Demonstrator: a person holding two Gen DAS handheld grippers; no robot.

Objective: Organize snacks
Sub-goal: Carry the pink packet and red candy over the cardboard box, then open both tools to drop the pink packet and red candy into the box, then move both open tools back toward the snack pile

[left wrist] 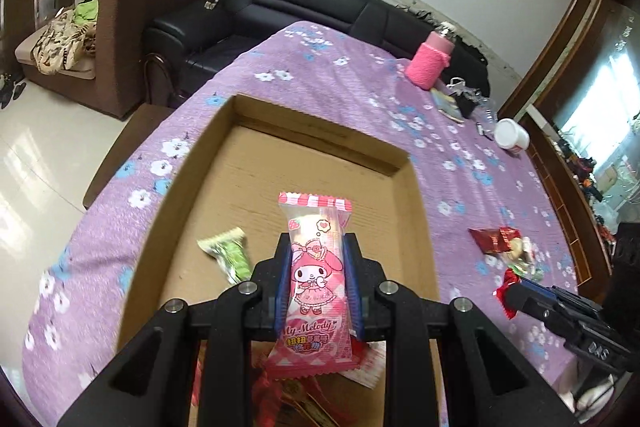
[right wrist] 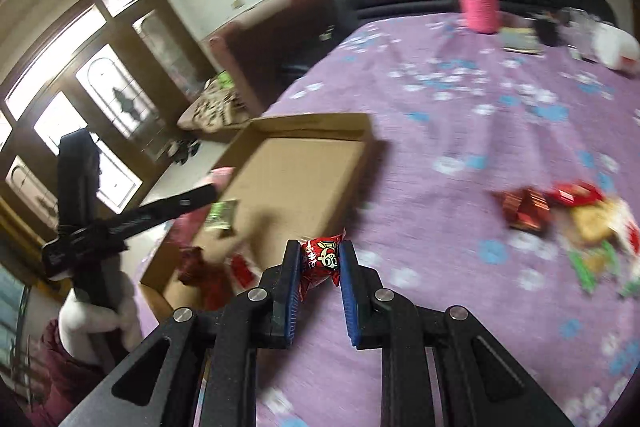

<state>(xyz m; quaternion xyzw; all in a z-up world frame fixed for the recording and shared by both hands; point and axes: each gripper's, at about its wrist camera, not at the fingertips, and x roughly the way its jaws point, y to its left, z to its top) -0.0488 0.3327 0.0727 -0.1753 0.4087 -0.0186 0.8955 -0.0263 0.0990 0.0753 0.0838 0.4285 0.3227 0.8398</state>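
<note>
The left tool (left wrist: 316, 279) is clamping a pink cartoon-print snack packet (left wrist: 314, 291) above the shallow cardboard tray (left wrist: 320, 119) — probably for dropping in. The right tool (right wrist: 319, 261) is pinching a small red wrapped candy (right wrist: 322, 259) over the purple flowered desk cloth (right wrist: 460, 131) — apparently tray-bound too.

We see our right tool (right wrist: 319, 259) pinching a red snack packet (right wrist: 322, 258) above the purple-clothed desk (right wrist: 460, 147) — cardboard box (right wrist: 296, 167) ahead-left, loose snacks (right wrist: 576, 219) at right.

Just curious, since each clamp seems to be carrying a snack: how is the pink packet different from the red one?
The pink packet is long and sticks out past both ends of the left gripper; the red packet is small, held at the right gripper's tips. Pink hangs over the cardboard box; red is over the tablecloth. Both are clamped.
</note>
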